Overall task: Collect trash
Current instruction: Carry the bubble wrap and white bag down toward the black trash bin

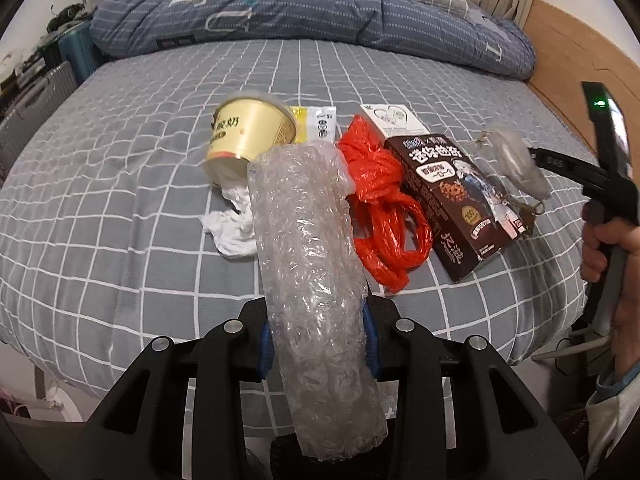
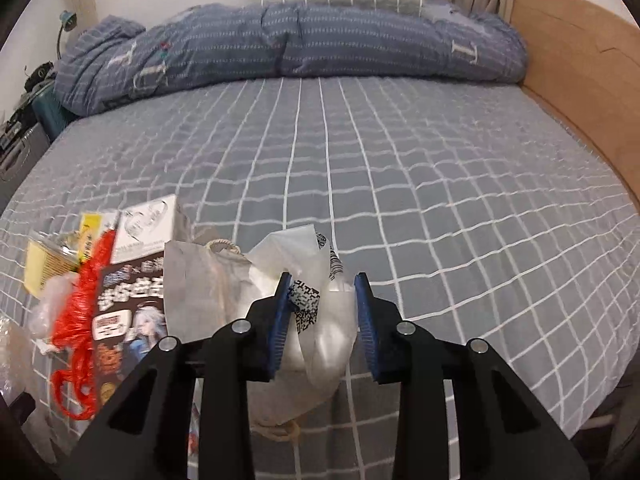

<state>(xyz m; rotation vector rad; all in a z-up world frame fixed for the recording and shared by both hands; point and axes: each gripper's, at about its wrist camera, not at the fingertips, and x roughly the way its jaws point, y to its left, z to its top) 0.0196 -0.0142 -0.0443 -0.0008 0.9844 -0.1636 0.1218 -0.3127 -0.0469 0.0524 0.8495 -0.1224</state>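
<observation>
Left gripper [image 1: 318,344] is clamping a clear bubble-wrap roll [image 1: 312,264]; right gripper [image 2: 322,320] is closing narrowly on a crumpled translucent plastic bag [image 2: 320,344] — cup, carton, red bag are remaining near the bed's front edge.

One yellow cup [image 1: 248,130], one red bag [image 1: 380,196] and one brown box [image 1: 452,200] lie there. There is one bubble wrap roll [image 1: 316,300] and one white tissue [image 1: 232,228]. One clear bag [image 2: 320,320] too.

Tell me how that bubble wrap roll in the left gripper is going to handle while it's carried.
The bubble wrap roll is probably very light for its bulk, being all air pockets. It likely squashes: the left gripper pinches it near one end and the wrap bulges past the pads. The long free end may sag or wobble. Its glossy plastic could slip, so a firm grip seems wise.
</observation>
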